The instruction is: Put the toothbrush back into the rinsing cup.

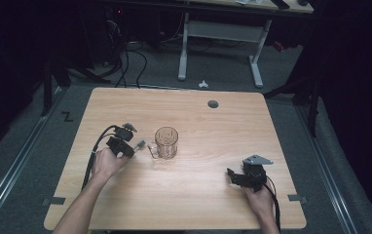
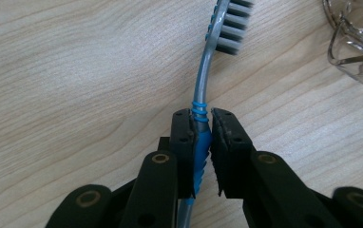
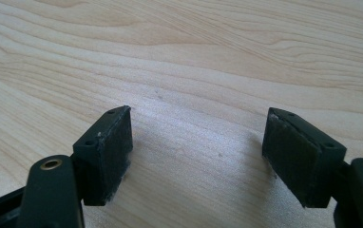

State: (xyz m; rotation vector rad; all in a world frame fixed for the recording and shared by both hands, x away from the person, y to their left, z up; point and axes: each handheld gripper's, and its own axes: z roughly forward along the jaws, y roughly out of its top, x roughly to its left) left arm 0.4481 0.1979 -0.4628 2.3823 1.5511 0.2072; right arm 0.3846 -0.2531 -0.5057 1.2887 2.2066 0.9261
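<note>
A grey toothbrush [image 2: 204,80] with blue grip rings lies along the wooden table [image 1: 198,200], and its bristle head [image 1: 139,145] points towards a clear glass mug [image 1: 166,142]. My left gripper [image 2: 202,116] is shut on the toothbrush's handle, both pads pressing its blue part. In the high view the left gripper [image 1: 128,148] sits just left of the mug's handle. The mug's handle and rim [image 2: 355,42] stand at the upper right of the left gripper view. My right gripper [image 1: 232,175] rests low over the table at the front right. The right gripper [image 3: 198,128] is open with bare wood between its pads.
A round cable hole [image 1: 213,104] sits near the table's far edge. Beyond the table stand a white desk frame [image 1: 220,34] and loose cables [image 1: 125,63] on the grey floor. Cables trail from both grippers towards the front edge.
</note>
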